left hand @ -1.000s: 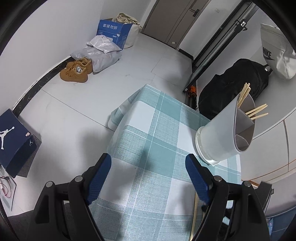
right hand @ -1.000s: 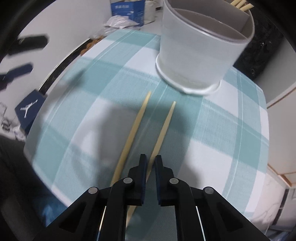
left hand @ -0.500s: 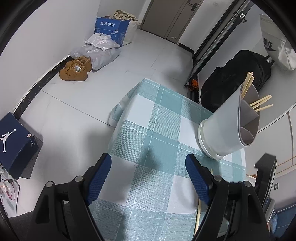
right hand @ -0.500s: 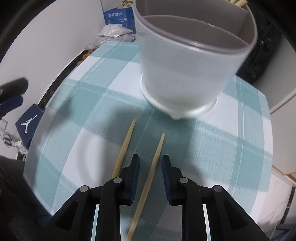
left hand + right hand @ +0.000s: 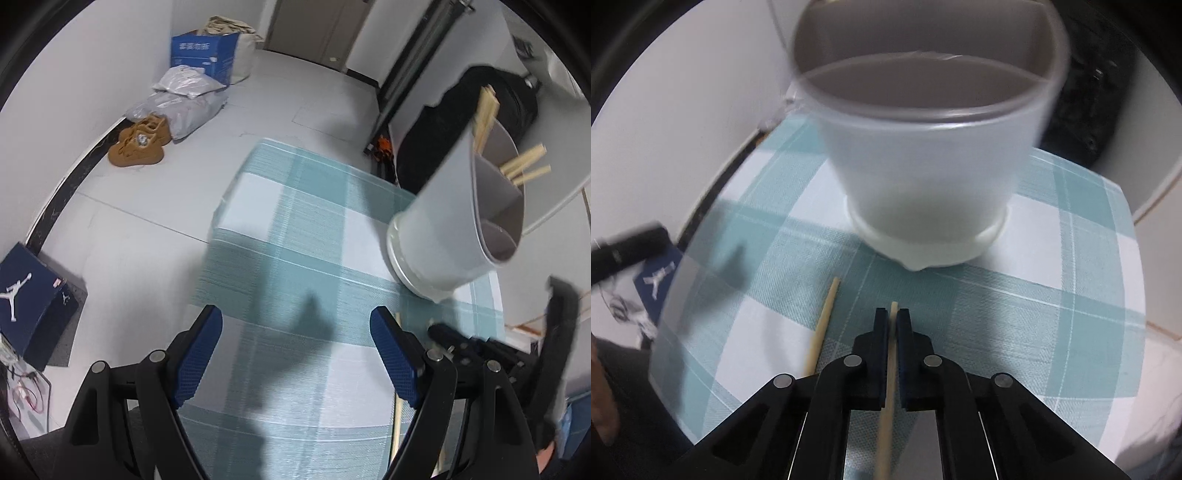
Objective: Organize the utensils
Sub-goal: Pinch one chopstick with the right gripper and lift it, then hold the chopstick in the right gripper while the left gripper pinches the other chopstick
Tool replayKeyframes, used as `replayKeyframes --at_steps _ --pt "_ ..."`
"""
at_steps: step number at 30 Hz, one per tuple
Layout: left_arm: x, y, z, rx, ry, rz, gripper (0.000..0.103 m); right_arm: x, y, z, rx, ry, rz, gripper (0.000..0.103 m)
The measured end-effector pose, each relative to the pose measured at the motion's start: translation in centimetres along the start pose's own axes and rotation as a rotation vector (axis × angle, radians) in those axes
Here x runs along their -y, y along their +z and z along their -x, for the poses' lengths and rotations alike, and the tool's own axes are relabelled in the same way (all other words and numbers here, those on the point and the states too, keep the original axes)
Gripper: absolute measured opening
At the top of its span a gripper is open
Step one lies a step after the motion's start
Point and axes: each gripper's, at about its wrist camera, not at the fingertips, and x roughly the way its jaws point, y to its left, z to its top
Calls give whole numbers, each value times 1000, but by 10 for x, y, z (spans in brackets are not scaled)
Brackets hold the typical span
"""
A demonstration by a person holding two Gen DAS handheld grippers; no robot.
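Now we find the right gripper [image 5: 892, 326] clenched on a bamboo chopstick [image 5: 888, 398]: its jaws have just been closing, where half a second ago they stood apart with this stick lying loose between them. The grip sits near the stick's far tip, and the shaft runs back toward us between the fingers. A second chopstick [image 5: 820, 332] lies free on the checked tablecloth [image 5: 1052, 295], just left of the held one. The grey divided utensil holder [image 5: 923, 155] stands just beyond both tips, nearer in the right wrist view than a second ago; its near compartment looks empty, while the left wrist view shows other chopsticks [image 5: 524, 170] already standing in it. The left gripper [image 5: 295, 354] hangs wide apart over bare cloth, holding nothing. We judge the pick secured; lifting and dropping the stick into the holder remains.
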Motion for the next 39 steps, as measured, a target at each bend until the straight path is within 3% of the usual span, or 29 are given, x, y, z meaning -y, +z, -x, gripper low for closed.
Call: replayKeyframes --at_steps 10,14,18,23,33,39 --pt "42 -21 -25 -108 2 -161 79 70 -8 62 218 260 -283 3" --pt "49 -26 -31 -136 -4 -166 79 92 -20 70 249 329 -385 3" --pt "55 -25 -27 -114 -13 -169 79 101 -22 74 272 385 -445 3" --pt "72 -29 -34 -107 30 -207 79 115 -31 98 303 407 -460 3" --pt "90 -36 -51 -144 128 -321 79 122 -37 120 350 356 -413 3" --pt "89 -37 -53 -158 135 -325 68 122 -36 124 359 330 -405 3"
